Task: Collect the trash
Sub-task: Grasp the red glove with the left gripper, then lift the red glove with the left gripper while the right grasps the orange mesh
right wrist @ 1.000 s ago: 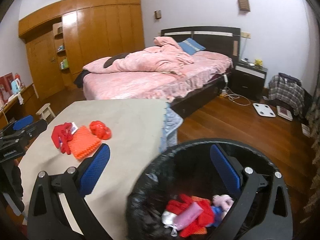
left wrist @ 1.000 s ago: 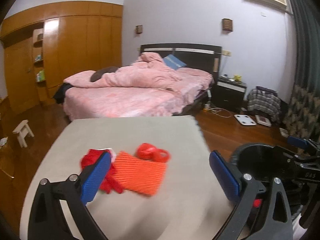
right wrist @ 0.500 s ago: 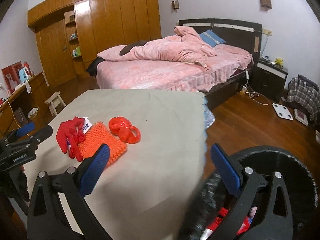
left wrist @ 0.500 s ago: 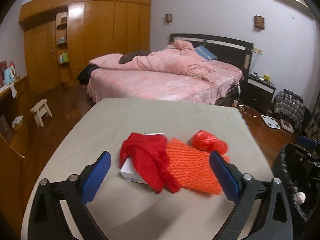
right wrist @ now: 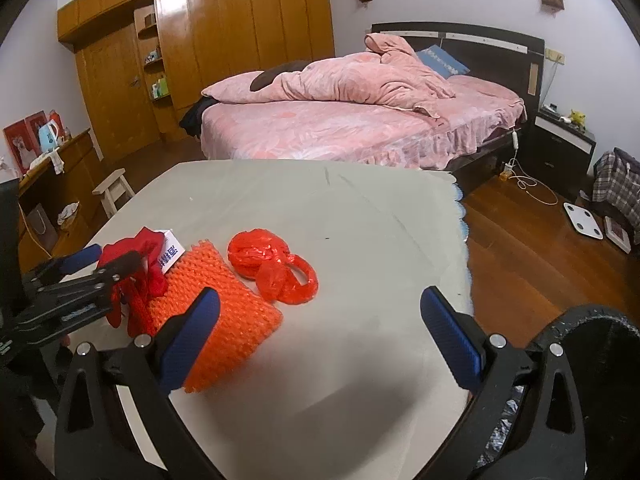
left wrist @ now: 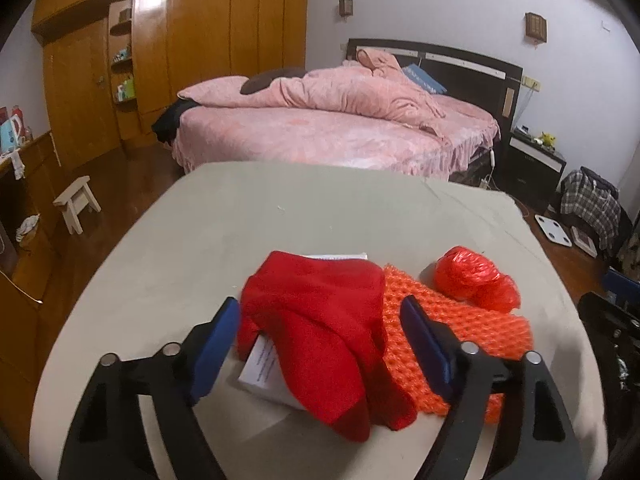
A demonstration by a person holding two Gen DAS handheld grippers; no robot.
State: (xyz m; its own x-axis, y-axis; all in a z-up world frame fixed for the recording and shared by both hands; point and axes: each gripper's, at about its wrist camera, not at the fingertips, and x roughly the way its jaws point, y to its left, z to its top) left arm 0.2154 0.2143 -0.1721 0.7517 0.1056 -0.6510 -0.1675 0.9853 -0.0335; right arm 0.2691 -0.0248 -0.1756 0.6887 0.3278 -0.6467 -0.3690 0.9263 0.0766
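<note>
A red cloth glove (left wrist: 316, 320) lies crumpled over a small white printed box (left wrist: 260, 368) on the beige table (left wrist: 200, 240). My left gripper (left wrist: 320, 312) reaches around the glove, its jaws closing with the glove between them; the pads are close to it but not clearly pressing. Beside the glove lie an orange foam net (left wrist: 460, 332) and a bunched red plastic bag (left wrist: 472, 280). My right gripper (right wrist: 320, 296) hovers open over bare table, near the net (right wrist: 216, 308) and the bag (right wrist: 272, 260), holding nothing. The right wrist view also shows the left gripper (right wrist: 112, 258) at the glove (right wrist: 148, 248).
A black-lined trash bin (right wrist: 600, 380) stands off the table's right edge. Behind the table is a pink bed (right wrist: 340, 128), with a wooden wardrobe (right wrist: 200, 40) on the left. A small stool (right wrist: 114, 192) and wooden floor (right wrist: 520, 248) flank the table.
Both views have swung from the bin toward the table's trash and dropped lower. My left gripper has come over the red glove and its jaws have narrowed around it.
</note>
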